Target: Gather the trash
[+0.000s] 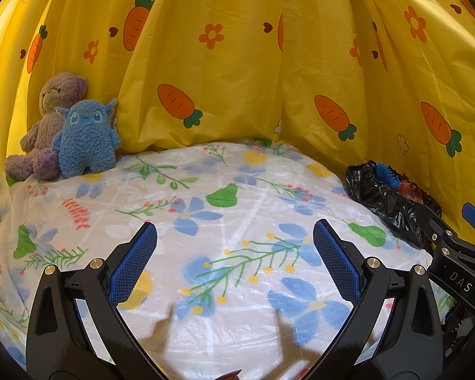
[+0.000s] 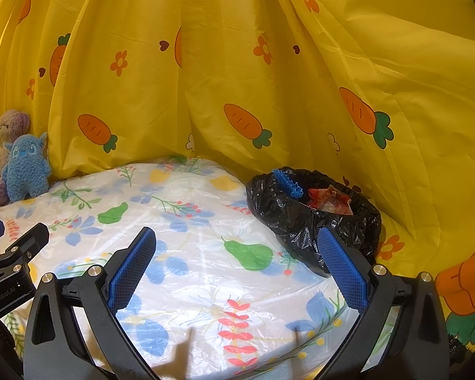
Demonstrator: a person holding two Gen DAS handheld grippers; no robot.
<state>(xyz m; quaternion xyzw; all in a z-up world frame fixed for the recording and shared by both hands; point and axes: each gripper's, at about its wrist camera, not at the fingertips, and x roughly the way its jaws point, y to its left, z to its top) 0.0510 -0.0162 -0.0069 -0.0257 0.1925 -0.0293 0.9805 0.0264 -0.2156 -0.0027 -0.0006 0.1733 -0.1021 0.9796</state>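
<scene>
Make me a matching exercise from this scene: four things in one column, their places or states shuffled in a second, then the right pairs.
1. blue plush toy
2. black trash bag
3. left gripper
4. purple teddy bear

a. open, nothing held
b. right edge of the table, trash inside
c. far left, in front of the bear
d. against the yellow curtain, behind the other toy

Pairs: 1-c, 2-b, 3-a, 4-d

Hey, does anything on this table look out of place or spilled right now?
Nothing looks spilled. The black trash bag sits open at the table's right edge with red wrappers and something blue inside. Two plush toys sit upright in the far left corner. No loose trash shows on the tablecloth.
</scene>
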